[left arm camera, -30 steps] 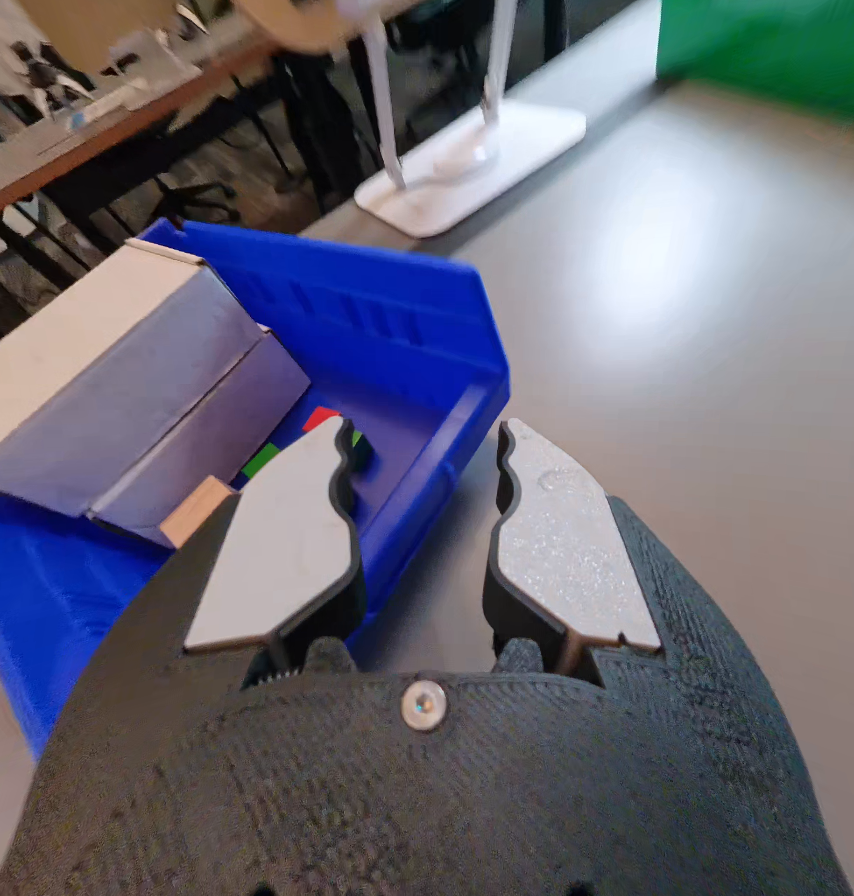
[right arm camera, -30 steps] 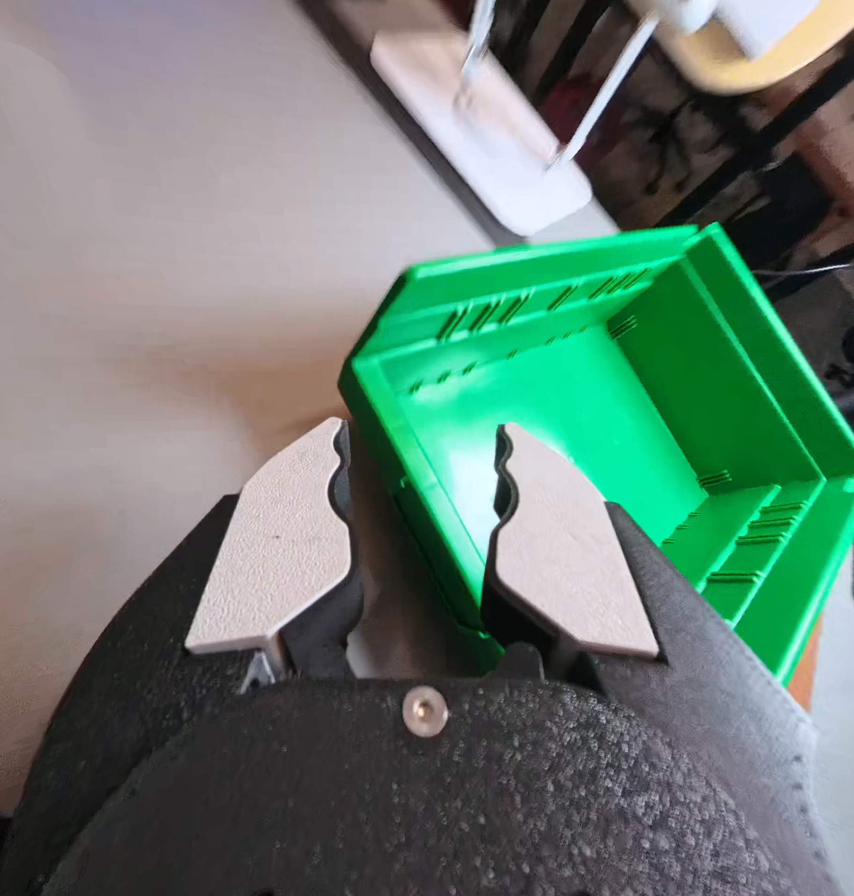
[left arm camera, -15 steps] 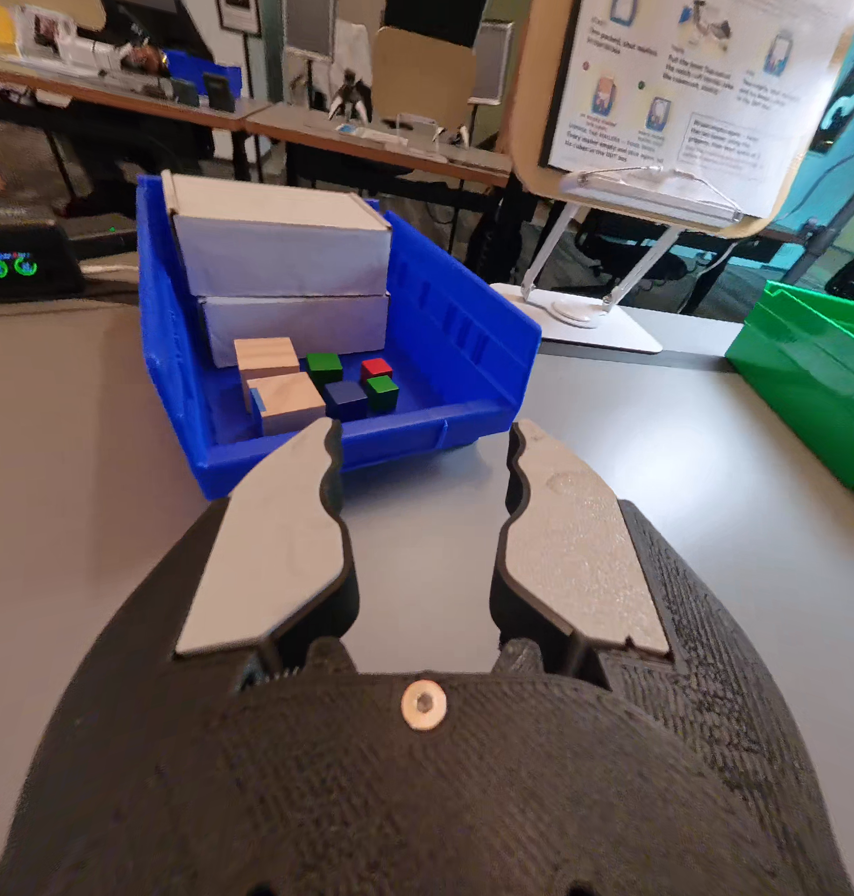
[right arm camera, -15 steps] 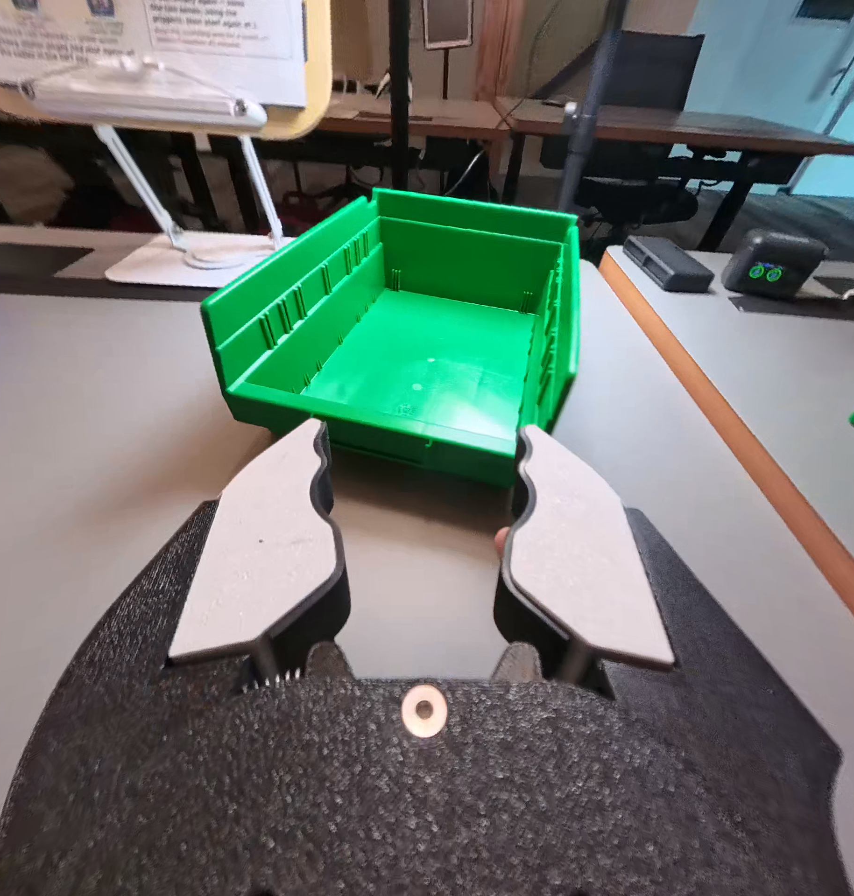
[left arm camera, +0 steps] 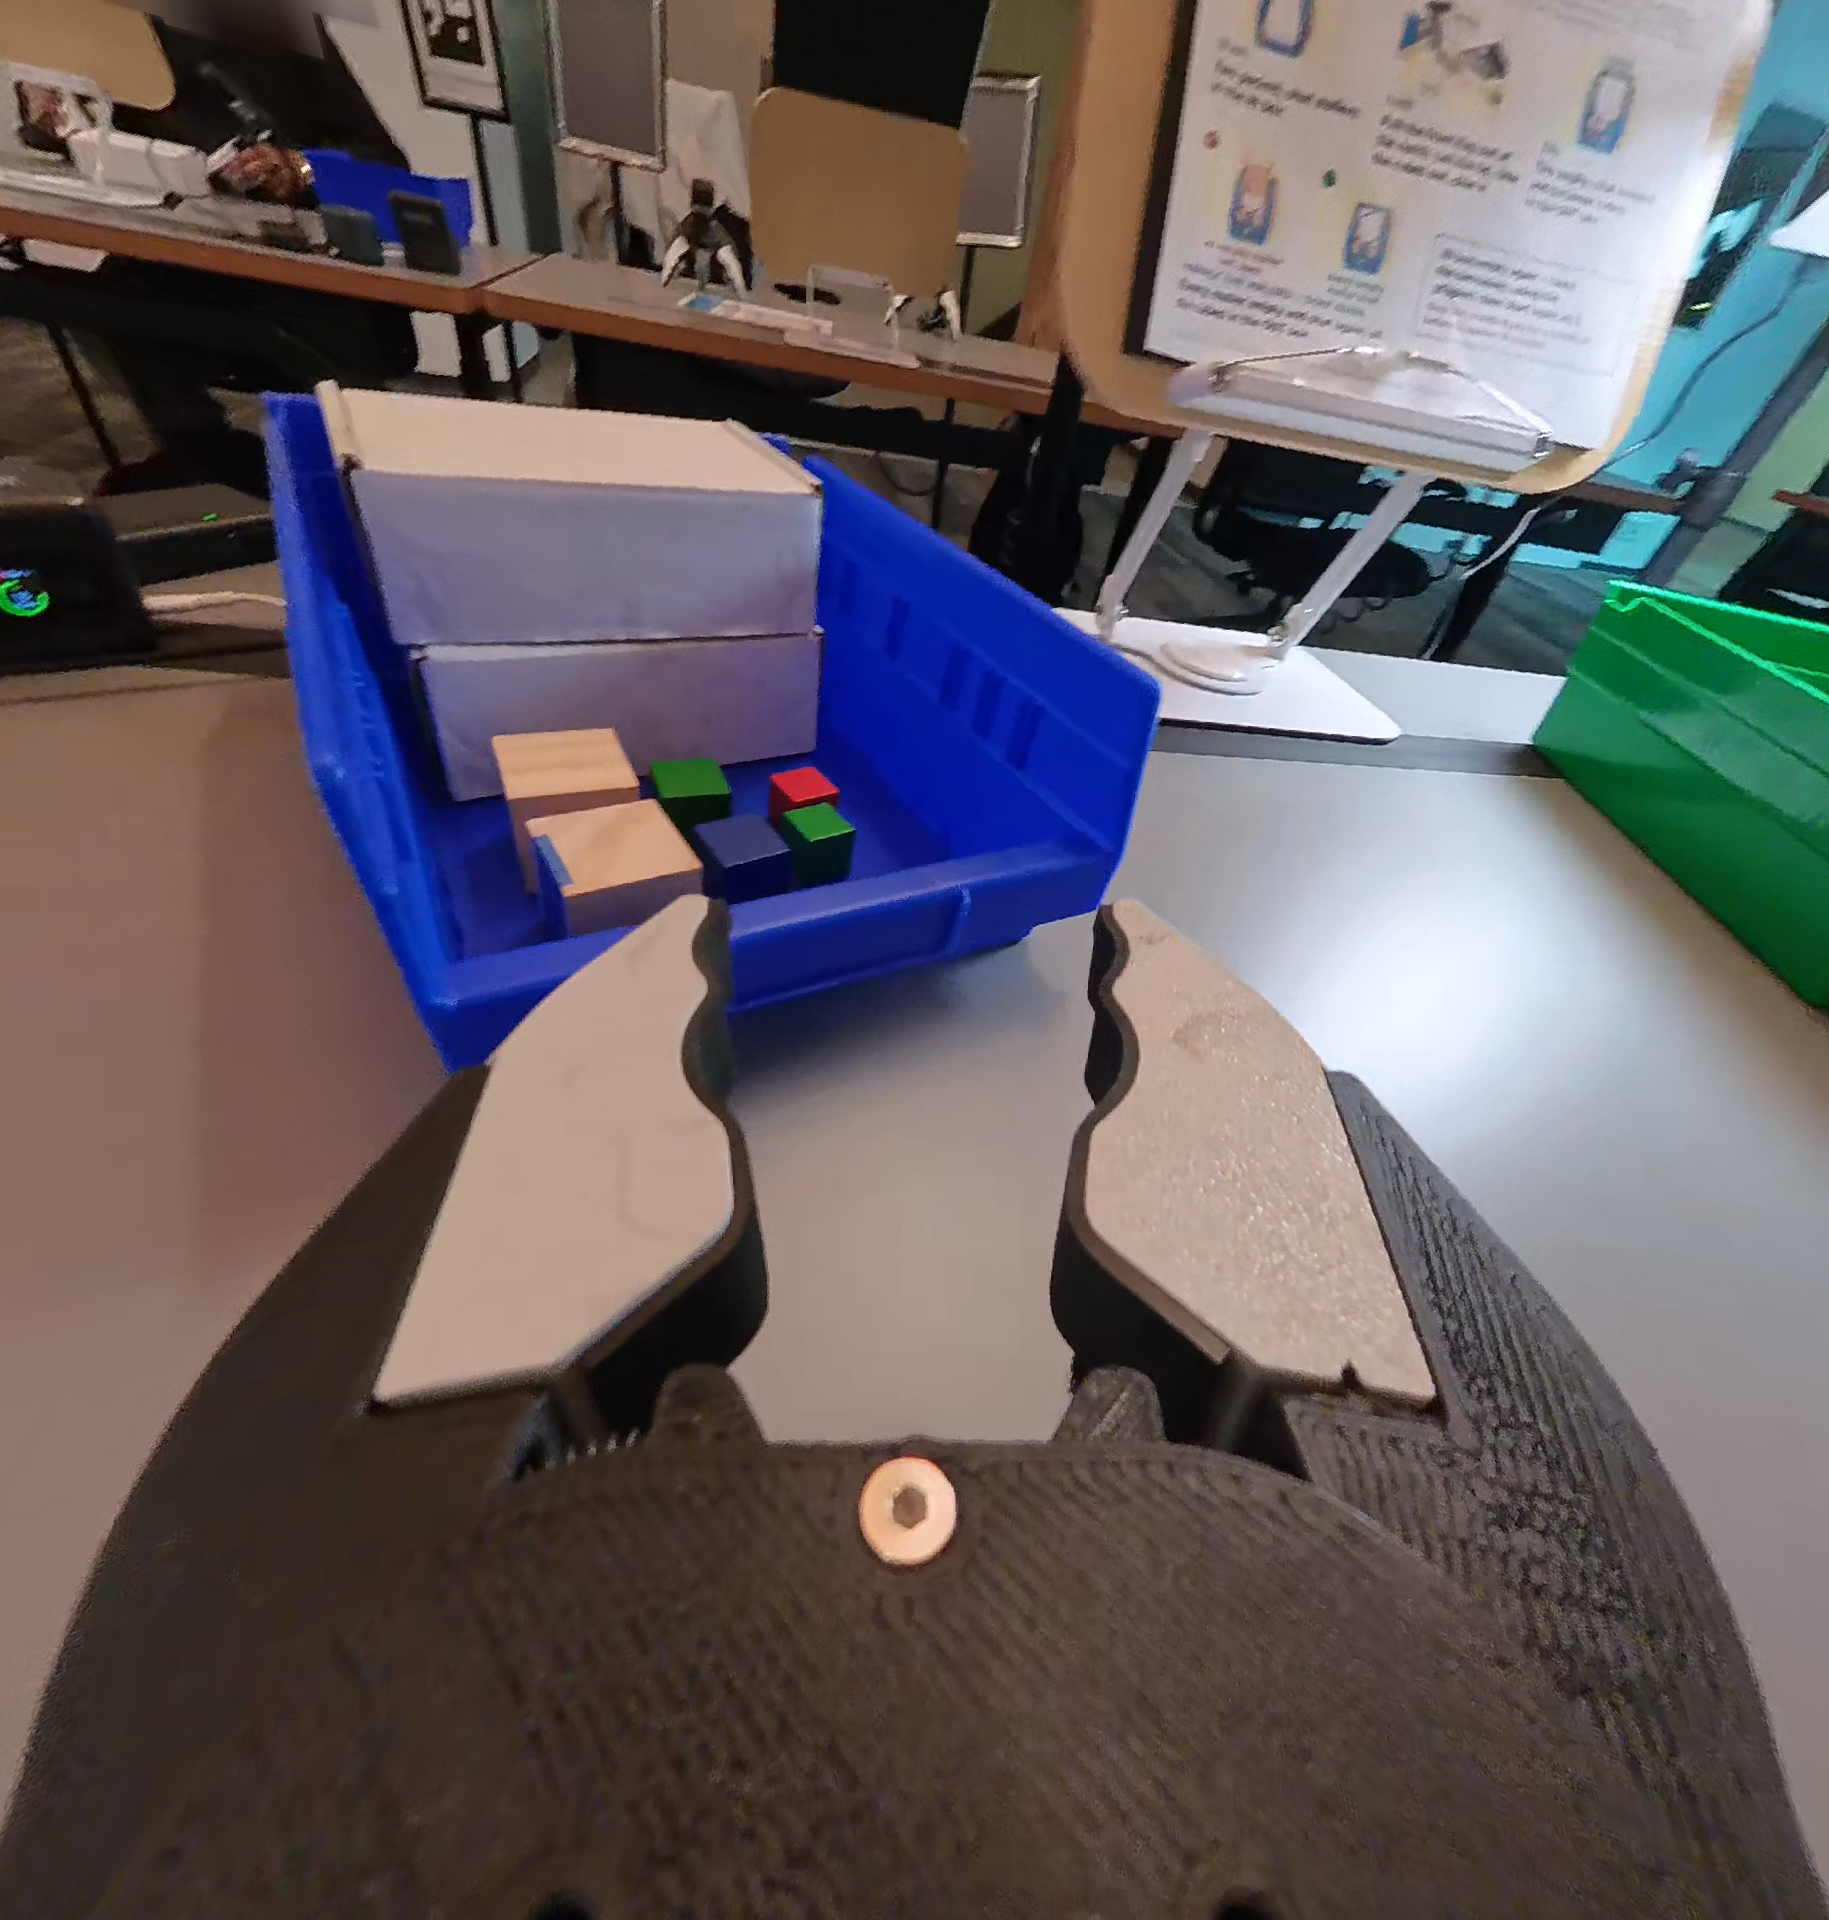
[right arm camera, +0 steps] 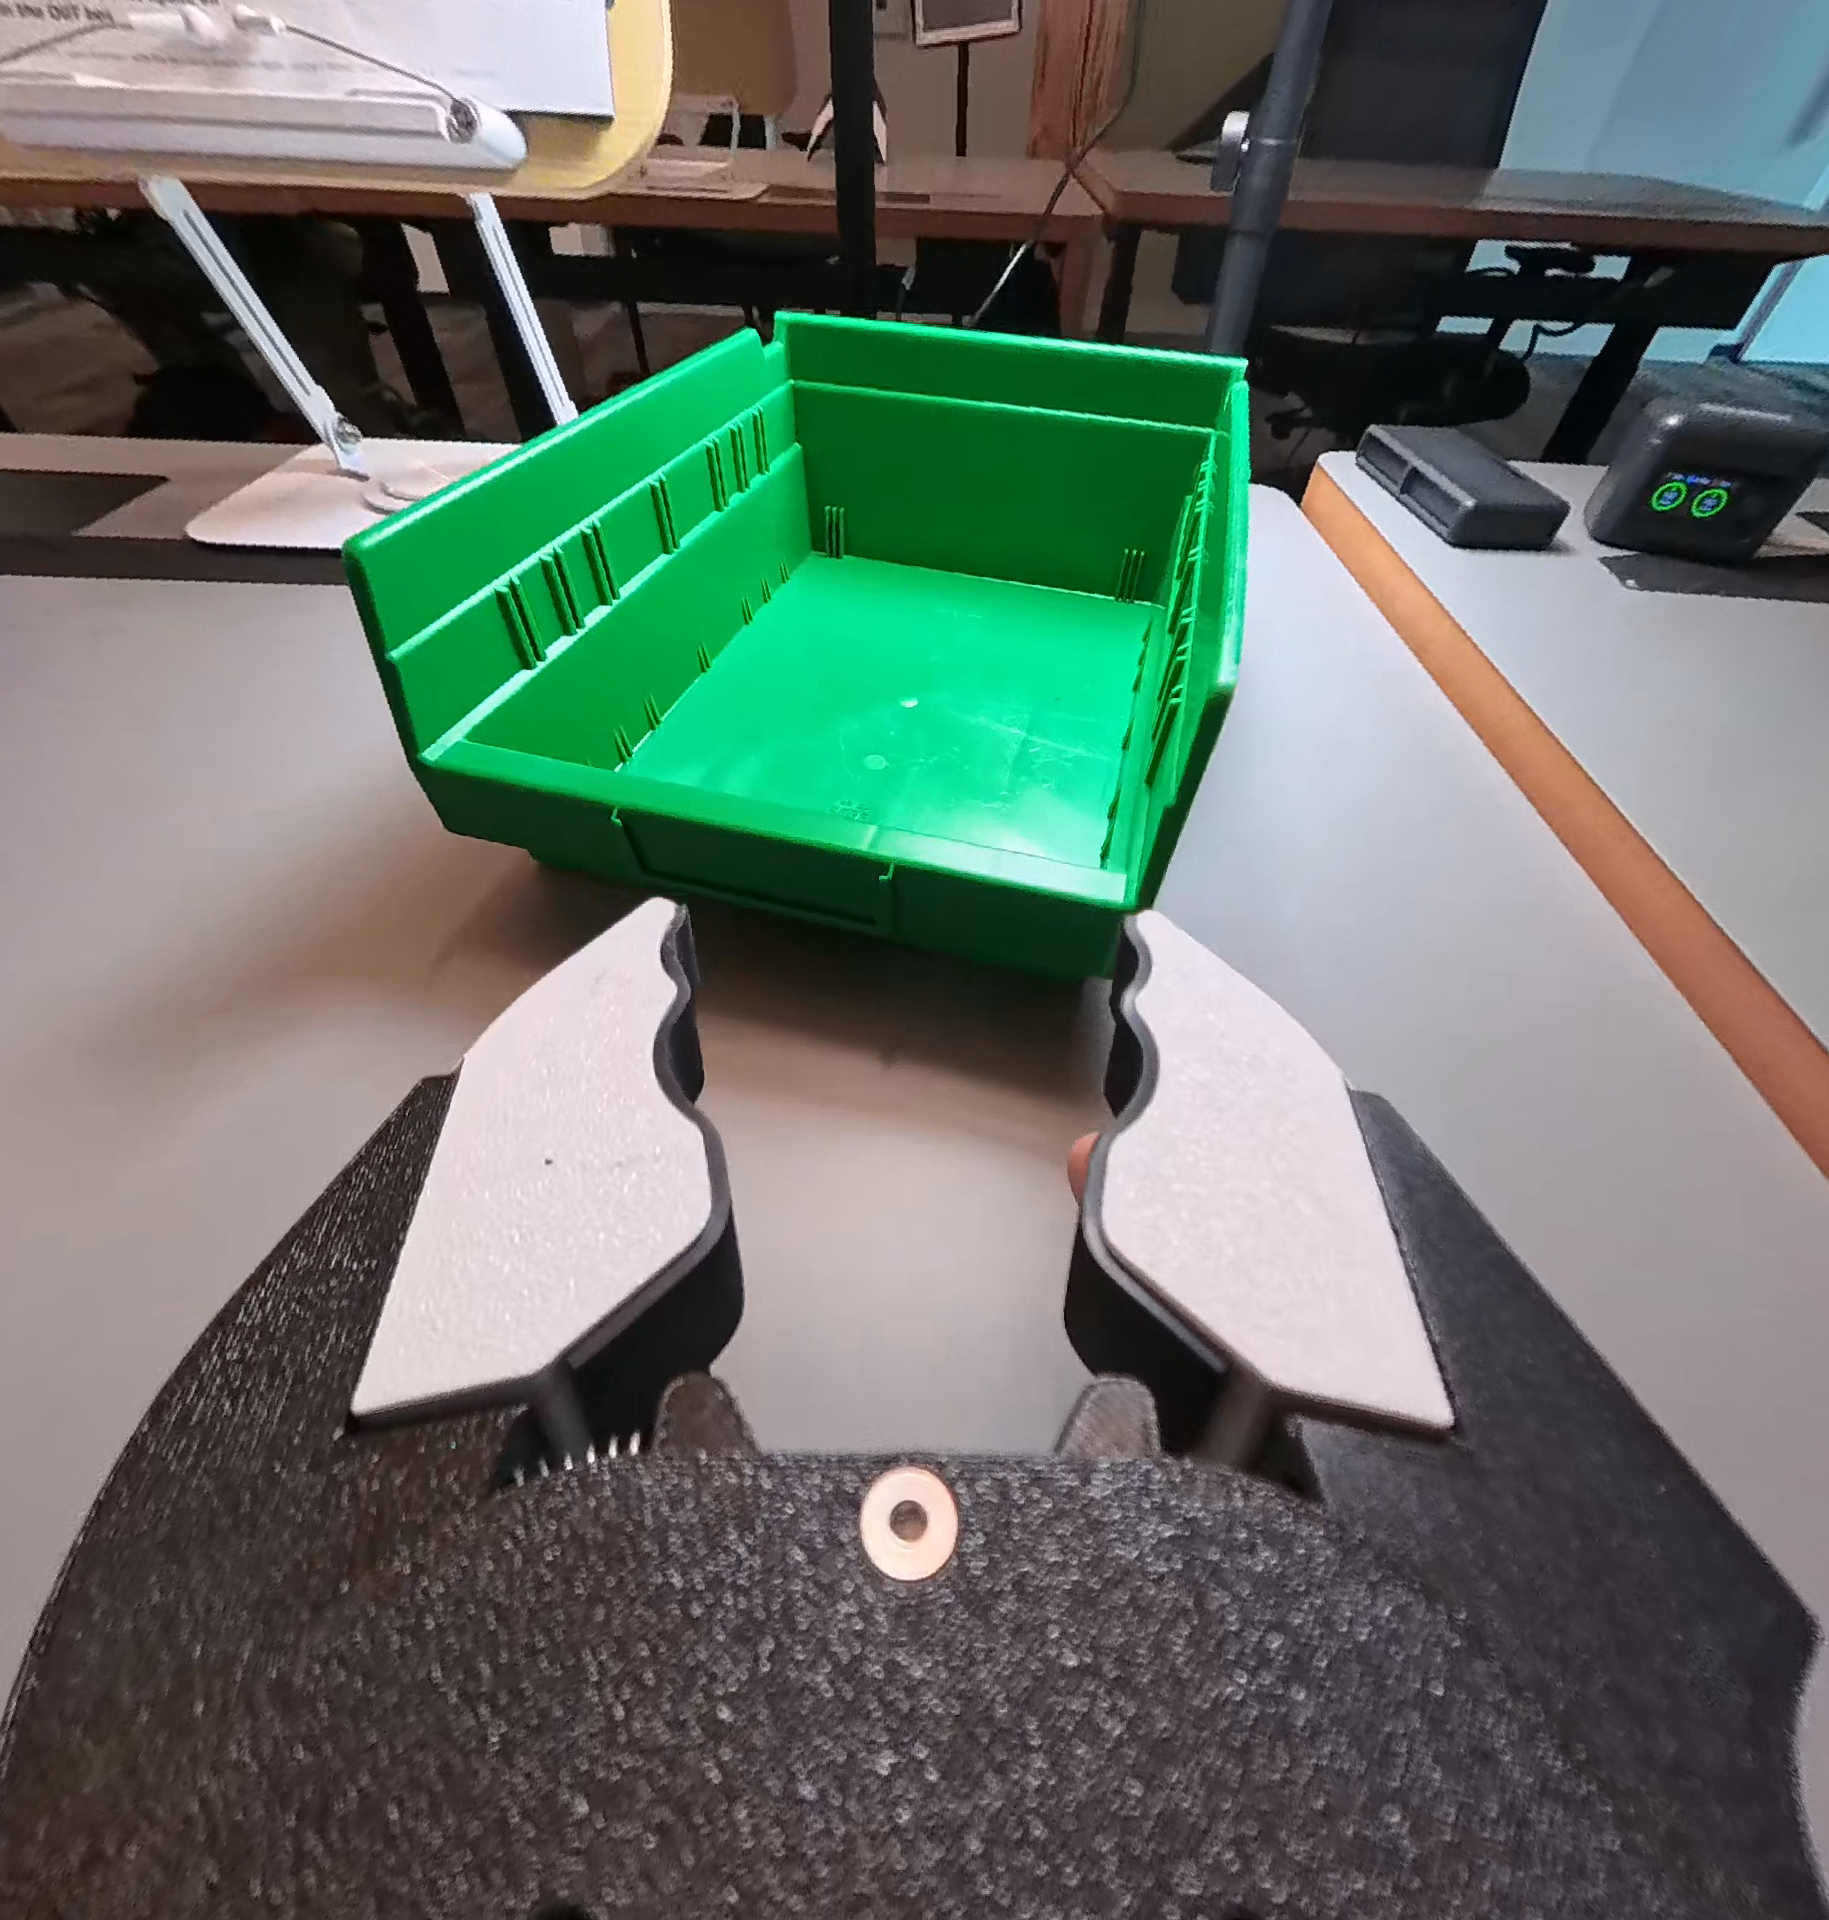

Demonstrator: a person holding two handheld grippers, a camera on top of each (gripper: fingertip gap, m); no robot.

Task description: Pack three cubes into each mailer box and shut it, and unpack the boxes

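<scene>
— Where are the boxes from your jaws?

— Ahead of my left gripper (left arm camera: 905, 925) and a little to its left, in the blue bin (left arm camera: 993, 717) on the worktop (left arm camera: 1253, 935). Two white mailer boxes (left arm camera: 598, 566) are stacked at the back of the bin, long sides running across my view. The cubes lie in front of them: two wooden (left arm camera: 598, 821), two green (left arm camera: 690, 790), one red (left arm camera: 804, 792), one dark blue (left arm camera: 744, 850).

— Which gripper is nearer?

— The left, I'd say. My right gripper (right arm camera: 899, 935) faces the green bin (right arm camera: 598, 623), which has nothing in it, and from the left view that bin sits well off to the right of the blue one.

— And the jaws?

— Both pairs are spread wide, holding nothing and touching nothing; bare worktop shows between them. The left tips sit just short of the blue bin's low front lip.

— So the next move?

— My guess: left goes forward over that lip for a cube or the top box.
</scene>
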